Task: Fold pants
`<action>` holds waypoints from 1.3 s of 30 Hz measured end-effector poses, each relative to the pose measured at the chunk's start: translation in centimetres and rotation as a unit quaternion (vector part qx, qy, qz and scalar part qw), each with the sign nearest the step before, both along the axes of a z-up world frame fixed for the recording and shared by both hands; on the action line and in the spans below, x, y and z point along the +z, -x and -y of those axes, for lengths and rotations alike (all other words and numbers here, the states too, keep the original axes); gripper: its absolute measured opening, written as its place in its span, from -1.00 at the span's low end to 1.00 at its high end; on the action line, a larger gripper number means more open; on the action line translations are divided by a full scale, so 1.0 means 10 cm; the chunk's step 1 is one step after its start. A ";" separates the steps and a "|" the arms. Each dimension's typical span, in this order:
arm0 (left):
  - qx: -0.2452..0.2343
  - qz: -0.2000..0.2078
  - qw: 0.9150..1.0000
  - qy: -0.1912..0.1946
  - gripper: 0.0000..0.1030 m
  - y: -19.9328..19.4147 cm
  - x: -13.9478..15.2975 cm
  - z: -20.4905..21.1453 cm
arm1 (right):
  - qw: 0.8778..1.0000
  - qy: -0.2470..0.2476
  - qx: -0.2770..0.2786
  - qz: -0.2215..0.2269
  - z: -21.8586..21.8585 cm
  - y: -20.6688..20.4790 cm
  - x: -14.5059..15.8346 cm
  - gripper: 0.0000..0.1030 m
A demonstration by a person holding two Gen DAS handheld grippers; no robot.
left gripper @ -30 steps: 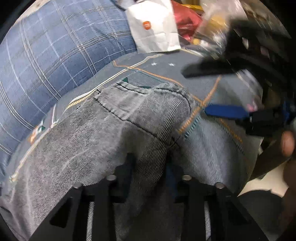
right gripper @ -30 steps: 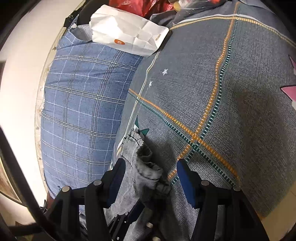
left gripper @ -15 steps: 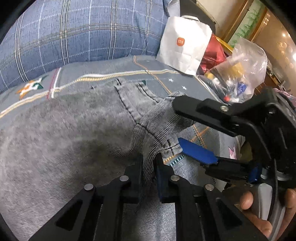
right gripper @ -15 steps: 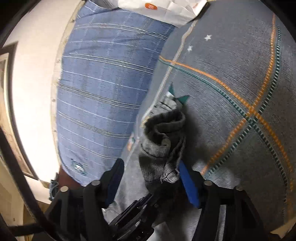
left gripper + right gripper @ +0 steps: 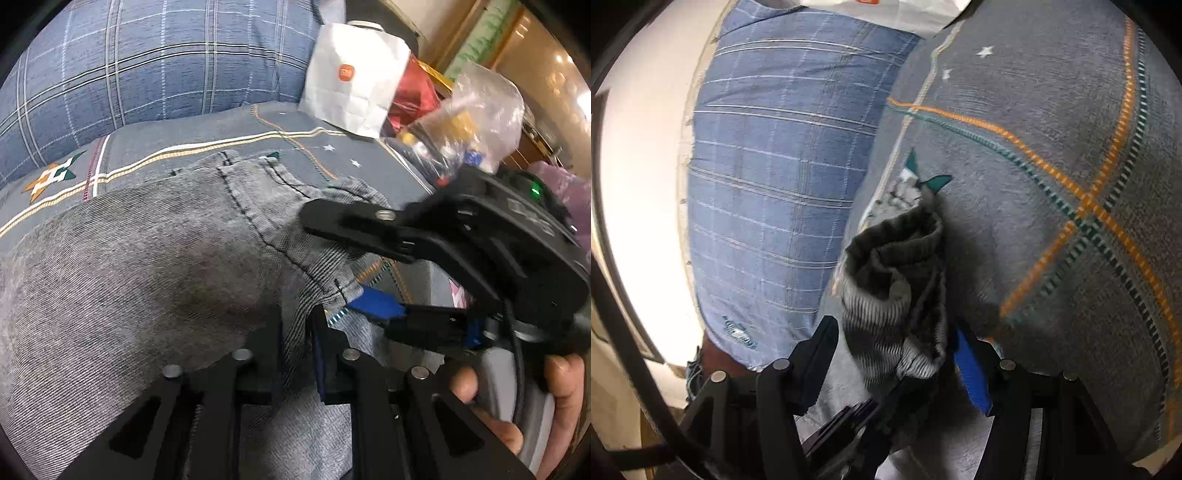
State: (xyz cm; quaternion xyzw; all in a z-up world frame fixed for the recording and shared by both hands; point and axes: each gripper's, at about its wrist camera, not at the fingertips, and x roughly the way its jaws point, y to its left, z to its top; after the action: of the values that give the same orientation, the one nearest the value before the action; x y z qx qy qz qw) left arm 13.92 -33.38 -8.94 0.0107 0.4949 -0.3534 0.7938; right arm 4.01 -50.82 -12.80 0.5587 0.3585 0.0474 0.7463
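Grey pants (image 5: 140, 280) lie on a grey patterned bedsheet (image 5: 207, 144). My left gripper (image 5: 297, 336) is shut on a raised fold of the pants' edge near the bottom middle of the left wrist view. My right gripper (image 5: 343, 269) shows there at the right, its jaws open around the same bunched corner of cloth. In the right wrist view the bunched pants corner (image 5: 890, 284) stands between the wide-open fingers of the right gripper (image 5: 894, 347), lifted off the sheet (image 5: 1052, 184).
A blue plaid pillow (image 5: 147, 62) lies behind the pants, also in the right wrist view (image 5: 775, 177). A white paper bag (image 5: 354, 96), a red bag (image 5: 413, 99) and a clear plastic bag of items (image 5: 476, 122) sit at the bed's far right.
The left gripper has lifted the pants' corner off the sheet. The right gripper has come in closer, its open fingers now around that raised corner.
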 end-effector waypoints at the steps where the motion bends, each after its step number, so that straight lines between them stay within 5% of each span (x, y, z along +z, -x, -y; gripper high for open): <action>1: -0.004 -0.002 1.000 -0.001 -0.59 0.02 0.02 -0.02 | 1.000 0.000 0.002 -0.006 0.00 -0.01 -0.02 0.20; 3: -0.009 -0.009 1.000 0.007 -0.49 0.06 0.07 -0.09 | 1.000 0.006 0.007 -0.014 -0.04 -0.05 -0.03 -0.07; 6: -0.009 0.023 1.000 -0.012 -0.08 0.18 0.17 -0.19 | 1.000 0.018 0.011 -0.013 -0.06 -0.08 0.00 -0.41; 9: -0.016 0.057 0.998 -0.031 0.02 0.28 0.21 -0.25 | 1.000 0.020 0.002 -0.001 -0.03 -0.05 0.03 -0.52; 20: 0.036 -0.006 0.999 0.030 0.02 0.13 0.22 -0.70 | 0.999 0.052 0.006 0.014 -0.08 -0.09 0.15 -0.53; 30: 0.128 -0.072 0.985 0.090 0.04 -0.17 0.18 -1.46 | 0.989 0.134 0.031 0.045 -0.27 -0.15 0.43 -0.53; 39: 0.174 -0.112 0.973 0.105 0.04 -0.37 0.06 -1.74 | 0.979 0.186 0.057 0.068 -0.44 -0.18 0.58 -0.53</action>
State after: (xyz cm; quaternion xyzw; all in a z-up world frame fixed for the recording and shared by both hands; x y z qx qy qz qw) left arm 17.61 -15.95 -8.31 -0.1985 0.5353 -0.2591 0.7790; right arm 5.83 -46.45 -6.97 0.3842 0.3409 0.0603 0.8559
